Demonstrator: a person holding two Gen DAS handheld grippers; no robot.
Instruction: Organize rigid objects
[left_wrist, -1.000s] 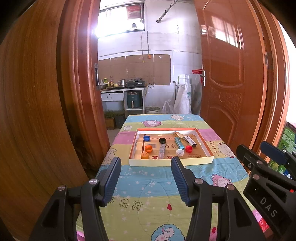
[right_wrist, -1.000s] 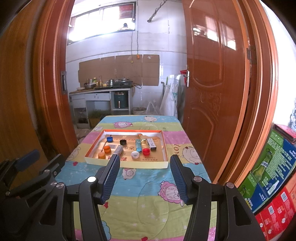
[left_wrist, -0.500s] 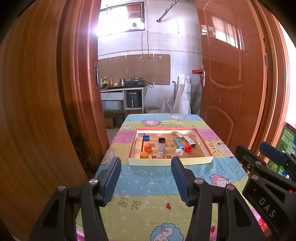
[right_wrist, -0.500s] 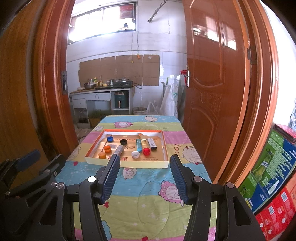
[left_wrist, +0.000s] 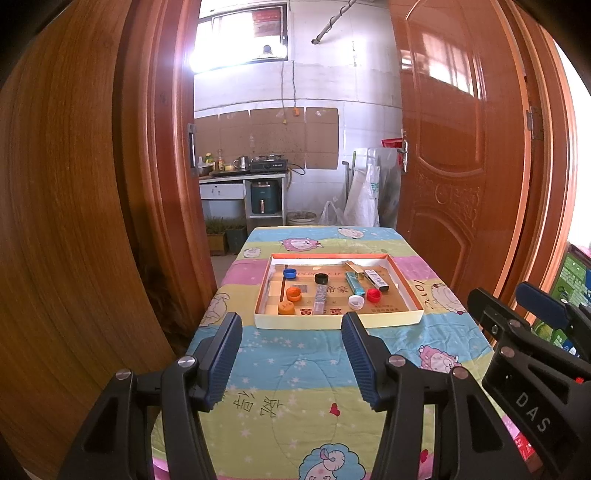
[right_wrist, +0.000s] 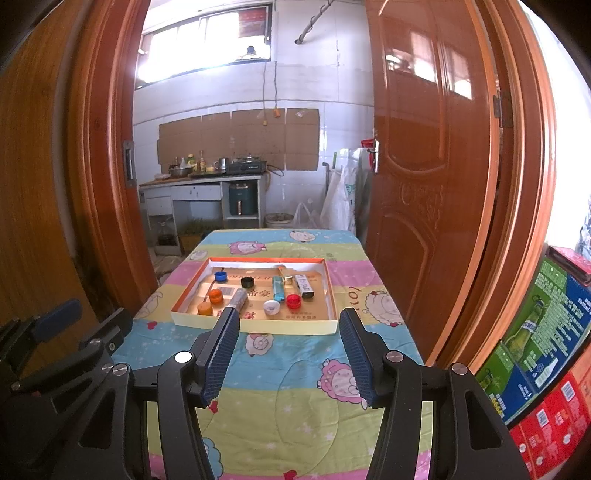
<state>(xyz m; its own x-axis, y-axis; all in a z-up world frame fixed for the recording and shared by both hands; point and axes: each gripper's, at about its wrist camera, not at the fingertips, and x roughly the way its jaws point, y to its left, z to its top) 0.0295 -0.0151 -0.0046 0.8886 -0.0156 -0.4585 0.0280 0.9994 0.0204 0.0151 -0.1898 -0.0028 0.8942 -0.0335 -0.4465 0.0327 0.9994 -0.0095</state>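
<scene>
Now vial (left_wrist: 320, 299) lies lengthwise front-to-back in tray (left_wrist: 332, 320); both grippers agape.

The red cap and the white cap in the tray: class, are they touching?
Apart. The right wrist view shows a strip of cardboard floor between the red cap and the white cap.

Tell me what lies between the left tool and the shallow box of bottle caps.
Only bare cartoon-print tablecloth lies between the left tool and the shallow box; nothing rests on that stretch. The left wrist view shows this.
</scene>
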